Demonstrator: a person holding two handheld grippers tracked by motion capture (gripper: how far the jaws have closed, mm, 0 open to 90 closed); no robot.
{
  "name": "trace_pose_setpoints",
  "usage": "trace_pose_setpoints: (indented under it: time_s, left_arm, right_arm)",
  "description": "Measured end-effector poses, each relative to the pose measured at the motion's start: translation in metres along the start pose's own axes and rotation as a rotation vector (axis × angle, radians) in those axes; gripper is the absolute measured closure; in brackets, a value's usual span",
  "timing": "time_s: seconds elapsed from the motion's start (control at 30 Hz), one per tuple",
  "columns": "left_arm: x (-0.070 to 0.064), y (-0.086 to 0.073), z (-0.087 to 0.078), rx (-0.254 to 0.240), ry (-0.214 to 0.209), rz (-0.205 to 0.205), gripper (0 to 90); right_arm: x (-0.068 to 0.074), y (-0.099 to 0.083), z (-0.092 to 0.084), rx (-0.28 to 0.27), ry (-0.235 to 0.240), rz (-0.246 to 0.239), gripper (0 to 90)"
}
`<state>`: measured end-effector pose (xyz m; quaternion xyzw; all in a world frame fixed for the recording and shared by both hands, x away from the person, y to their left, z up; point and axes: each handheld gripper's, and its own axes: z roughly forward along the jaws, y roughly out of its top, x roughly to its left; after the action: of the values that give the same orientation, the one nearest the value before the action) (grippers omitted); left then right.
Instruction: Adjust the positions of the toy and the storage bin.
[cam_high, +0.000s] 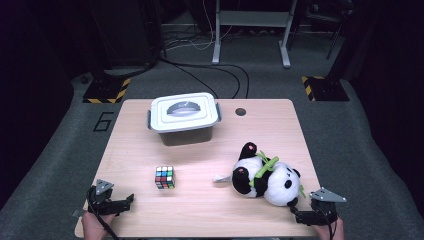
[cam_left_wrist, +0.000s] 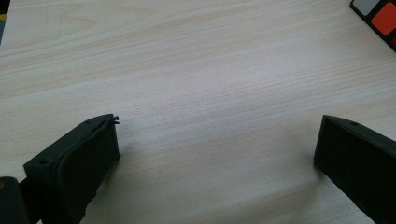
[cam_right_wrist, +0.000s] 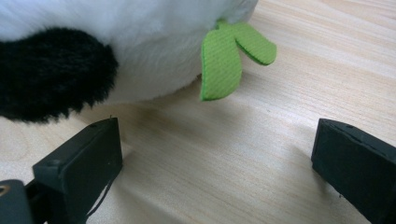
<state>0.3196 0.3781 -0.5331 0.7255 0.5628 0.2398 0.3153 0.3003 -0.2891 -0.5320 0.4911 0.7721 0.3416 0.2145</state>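
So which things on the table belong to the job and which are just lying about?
In the job:
- panda, right by the open right gripper
- cube, nearest the open left gripper

Lying about:
- lidded box, far side of the table

In the left gripper view we see the puzzle cube (cam_left_wrist: 378, 21) cut off by the top right corner, just a few tiles showing. In the right gripper view, the plush panda (cam_right_wrist: 116, 51) runs off the top and left edges, face unseen. The container (cam_high: 183, 118) stays lidded, so we cannot tell its contents.
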Motion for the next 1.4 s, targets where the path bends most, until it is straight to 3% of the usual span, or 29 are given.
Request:
trace_pose_setpoints:
  time_s: [0.87,1.13,1.4]
  left_arm:
    - [0.001,0.001,-0.001,0.014,0.001,0.004,0.0]
    - [0.0,0.0,0.0,-0.003,0.006,-0.014,0.1]
    - [-0.01,0.008,-0.004,-0.018,-0.027,-0.011,0.1]
  right_arm:
    - [0.0,0.0,0.0,0.001,-0.002,0.004,1.5]
    - [-0.001,0.0,0.0,-0.005,-0.002,0.003,1.5]
    - [0.0,0.0,0.0,-0.005,-0.004,0.003,1.6]
